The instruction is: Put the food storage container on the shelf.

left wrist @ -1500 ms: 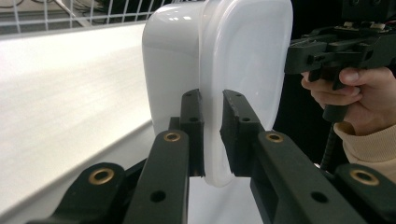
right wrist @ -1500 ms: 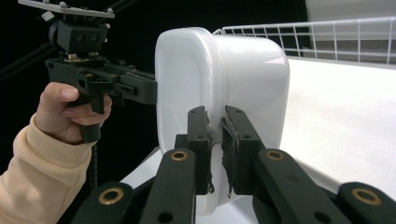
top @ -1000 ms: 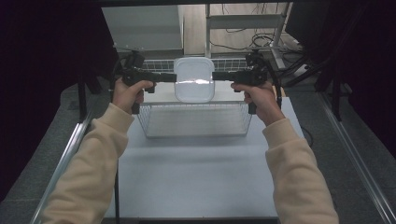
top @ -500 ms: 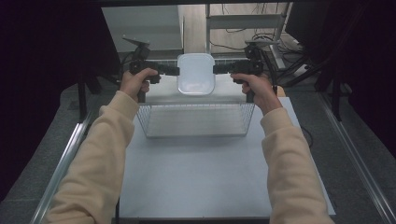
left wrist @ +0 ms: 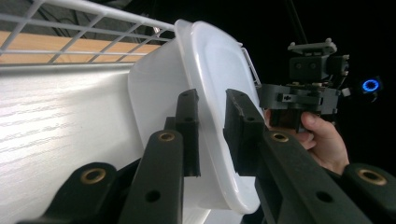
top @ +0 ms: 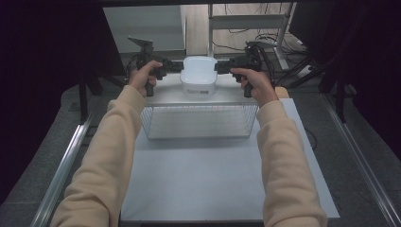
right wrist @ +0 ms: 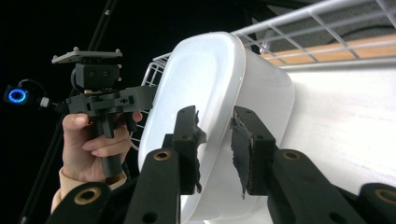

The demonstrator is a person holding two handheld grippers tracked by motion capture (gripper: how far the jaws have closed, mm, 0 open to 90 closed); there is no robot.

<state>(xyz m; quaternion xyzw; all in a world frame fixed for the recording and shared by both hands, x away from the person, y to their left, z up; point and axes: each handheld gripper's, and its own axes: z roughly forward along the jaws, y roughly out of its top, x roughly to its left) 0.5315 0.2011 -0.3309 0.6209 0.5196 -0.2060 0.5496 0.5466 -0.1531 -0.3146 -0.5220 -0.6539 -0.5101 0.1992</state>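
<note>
A white lidded tub (top: 197,75) sits low at the far side of the wire basket (top: 198,122); whether it stands inside the basket I cannot tell. My left gripper (top: 176,67) meets the tub's left end and my right gripper (top: 221,66) its right end. In the left gripper view the tub's rim (left wrist: 212,121) runs between my jaws. The right gripper view shows the rim (right wrist: 215,116) between its jaws too. Both pairs of jaws have just been opening, and a slim gap shows beside the pads.
The basket stands on a white table (top: 208,179) with metal rails (top: 66,165) along both sides. Desk legs and cables (top: 279,45) lie beyond the table. Dark screens close in left and right.
Both grippers have carried the tub away from me and lower, from above the basket to its far side. The jaws now stand a little wider.
</note>
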